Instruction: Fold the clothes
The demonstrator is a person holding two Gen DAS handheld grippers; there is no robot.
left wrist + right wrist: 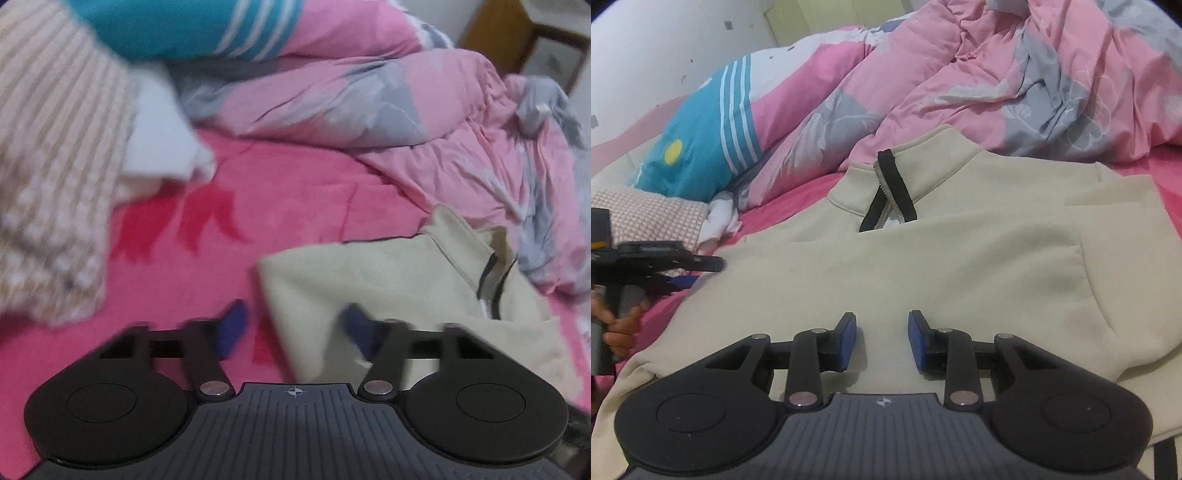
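A cream zip-neck sweatshirt (923,258) lies flat on the pink bed sheet (295,184), its collar and black-edged zipper (890,192) toward the quilt. My right gripper (882,339) hovers just over the sweatshirt's lower middle, open, nothing between its blue pads. My left gripper (291,328) is open too, blurred, at the sweatshirt's (388,295) left edge, one pad over the sheet and one over the cloth. The right wrist view shows the left gripper (683,273) from the side, held by a hand (617,325).
A rumpled pink and grey quilt (1015,85) fills the back of the bed. A teal striped pillow (709,147) lies at the left. A pink checked garment (48,166) and white cloth (159,140) sit left of the sweatshirt. A wooden chair (524,40) stands beyond the bed.
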